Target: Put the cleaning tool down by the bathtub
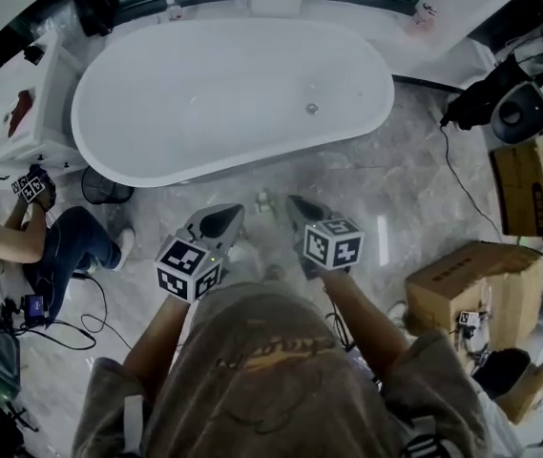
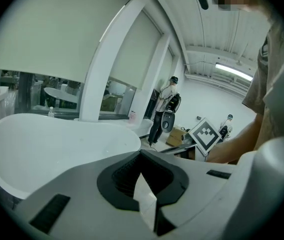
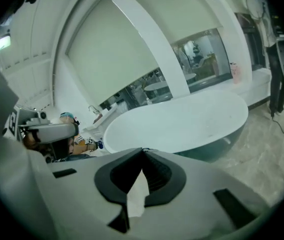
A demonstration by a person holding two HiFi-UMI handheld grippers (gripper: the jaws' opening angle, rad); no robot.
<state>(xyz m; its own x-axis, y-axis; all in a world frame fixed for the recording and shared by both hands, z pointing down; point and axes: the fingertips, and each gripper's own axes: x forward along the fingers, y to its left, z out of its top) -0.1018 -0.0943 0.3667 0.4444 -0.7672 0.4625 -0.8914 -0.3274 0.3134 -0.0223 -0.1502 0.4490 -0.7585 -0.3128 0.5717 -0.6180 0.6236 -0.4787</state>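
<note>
Cleaning tool: not positively identified in any view.

Head view: a small pale object (image 1: pixel 263 199), possibly the tool, lies on the grey marble floor (image 1: pixel 395 179) just beside the white oval bathtub (image 1: pixel 233 93). It is ahead of the left gripper (image 1: pixel 228 216) and right gripper (image 1: pixel 298 208).

Left gripper view: fingers (image 2: pixel 82 184) clenched, nothing between them.

Right gripper view: fingers (image 3: pixel 72 194) clenched, nothing between them.

Handling judgement: probably light; grasp across its body.

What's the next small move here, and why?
Probably draw both back from the tub and stop. The left gripper and right gripper are shut with nothing between the jaws. A small object, possibly the cleaning tool, lies on the floor by the bathtub, just ahead of them.
</note>
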